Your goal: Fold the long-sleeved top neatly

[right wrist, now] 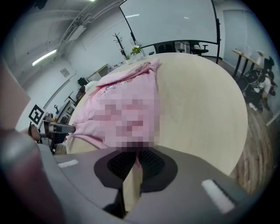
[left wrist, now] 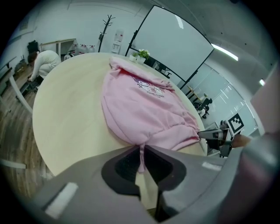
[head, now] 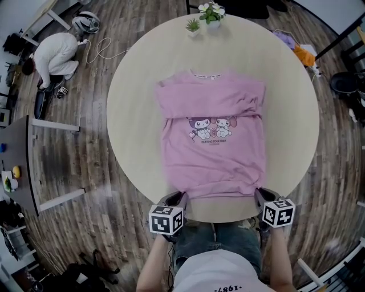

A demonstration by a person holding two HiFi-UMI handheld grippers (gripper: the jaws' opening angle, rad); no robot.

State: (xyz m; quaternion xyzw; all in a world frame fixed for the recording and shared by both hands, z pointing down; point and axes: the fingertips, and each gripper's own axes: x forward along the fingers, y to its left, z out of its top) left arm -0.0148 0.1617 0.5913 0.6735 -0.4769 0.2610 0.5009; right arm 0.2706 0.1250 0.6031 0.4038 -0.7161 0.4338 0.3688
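A pink long-sleeved top (head: pixel 214 137) with a cartoon print lies flat on the round beige table (head: pixel 131 102), collar away from me, both sleeves folded in across the chest. My left gripper (head: pixel 178 199) is shut on the hem's near left corner; in the left gripper view the pink top (left wrist: pixel 144 105) is pinched between the jaws of the left gripper (left wrist: pixel 142 156). My right gripper (head: pixel 260 197) is shut on the near right corner of the hem. The right gripper view shows pink cloth (right wrist: pixel 131 98) running into the right gripper (right wrist: pixel 136 158).
Two small potted plants (head: pixel 205 16) stand at the table's far edge. A person (head: pixel 54 54) crouches on the wooden floor at far left. A desk (head: pixel 17 165) stands at left, chairs and bags at right.
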